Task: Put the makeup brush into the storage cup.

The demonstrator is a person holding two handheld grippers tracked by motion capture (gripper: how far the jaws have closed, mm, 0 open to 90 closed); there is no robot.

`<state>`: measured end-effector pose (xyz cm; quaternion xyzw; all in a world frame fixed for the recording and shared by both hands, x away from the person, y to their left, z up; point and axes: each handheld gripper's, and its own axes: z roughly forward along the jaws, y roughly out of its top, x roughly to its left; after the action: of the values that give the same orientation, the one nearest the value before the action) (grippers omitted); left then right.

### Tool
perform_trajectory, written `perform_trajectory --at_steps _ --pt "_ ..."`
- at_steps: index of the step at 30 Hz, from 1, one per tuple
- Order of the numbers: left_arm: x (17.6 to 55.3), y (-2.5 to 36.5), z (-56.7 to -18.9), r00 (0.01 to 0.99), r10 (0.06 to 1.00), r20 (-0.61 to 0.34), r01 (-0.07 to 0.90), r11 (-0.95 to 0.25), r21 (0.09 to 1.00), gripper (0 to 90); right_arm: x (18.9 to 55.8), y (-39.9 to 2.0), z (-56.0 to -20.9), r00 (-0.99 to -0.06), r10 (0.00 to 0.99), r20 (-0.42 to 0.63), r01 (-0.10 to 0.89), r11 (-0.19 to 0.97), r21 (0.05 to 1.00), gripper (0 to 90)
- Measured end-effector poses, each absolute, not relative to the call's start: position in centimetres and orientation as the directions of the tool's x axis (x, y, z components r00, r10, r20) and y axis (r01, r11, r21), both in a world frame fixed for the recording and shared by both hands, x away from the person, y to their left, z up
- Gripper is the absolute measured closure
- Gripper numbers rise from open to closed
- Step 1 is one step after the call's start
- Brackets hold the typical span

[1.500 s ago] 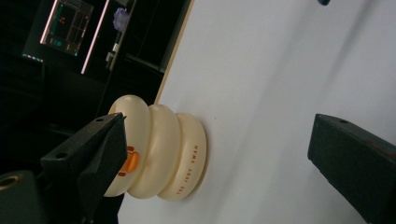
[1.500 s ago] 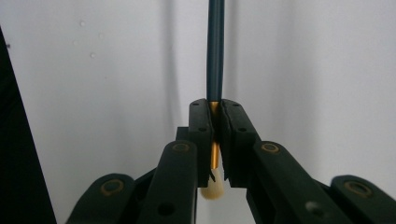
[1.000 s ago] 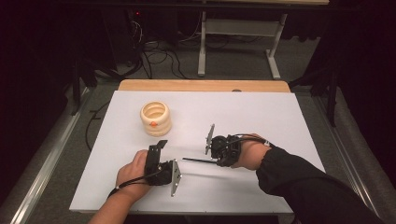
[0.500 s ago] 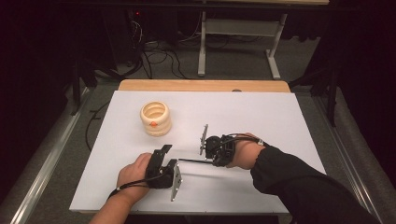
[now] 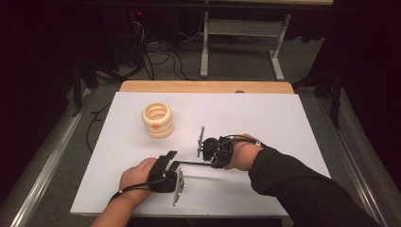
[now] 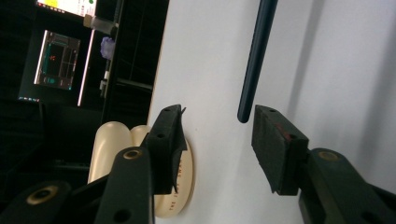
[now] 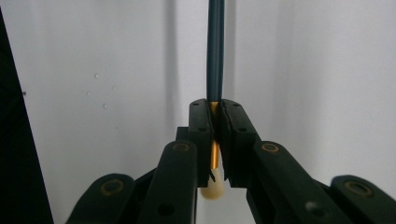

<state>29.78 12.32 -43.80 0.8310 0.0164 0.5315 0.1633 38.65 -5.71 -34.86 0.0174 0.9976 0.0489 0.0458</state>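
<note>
— What is the right gripper (image 7: 214,140) doing at this moment?

— It is clamping a pencil (image 7: 215,51). In the right gripper view its two jaws are pressing together on the gold band near the eraser end, with the pale eraser (image 7: 212,189) poking out below the pads and the dark shaft running straight away over the white table (image 7: 116,70).

— And from above?

— In the high view the right gripper (image 5: 204,150) is sitting near the middle of the table (image 5: 265,118), turned toward the person's left, and the pencil (image 5: 191,163) is lying almost level, reaching across to the left gripper (image 5: 169,160).

— Is the left gripper holding it too?

— No. Its jaws have just been closing, but they are standing at a middling gap. In the left gripper view the left gripper (image 6: 219,135) is showing the blunt free end of the pencil (image 6: 256,56) hanging just beyond and between the pad tips, closer to the right-hand pad (image 6: 275,144), and I cannot tell whether it is touching that pad.

— Anything else on the table?

— A cream holder made of stacked rings (image 5: 157,119) is standing upright toward the far left, well apart from both grippers. It is also showing behind the left-hand jaw in the left gripper view (image 6: 112,154).

— Where are the hands?

— The left hand (image 5: 137,175) is resting near the front edge; the right hand (image 5: 239,152) is coming in from the right in a dark sleeve (image 5: 293,179).
</note>
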Motion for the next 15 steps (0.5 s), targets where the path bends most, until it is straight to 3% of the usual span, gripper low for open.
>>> perform_trajectory --at_steps 15 --pt "29.6 12.3 -43.8 0.451 0.166 0.877 -0.172 -0.948 0.268 70.8 39.1 -4.5 -34.8 -0.995 0.026 -0.096 0.017 0.995 0.096 86.3"
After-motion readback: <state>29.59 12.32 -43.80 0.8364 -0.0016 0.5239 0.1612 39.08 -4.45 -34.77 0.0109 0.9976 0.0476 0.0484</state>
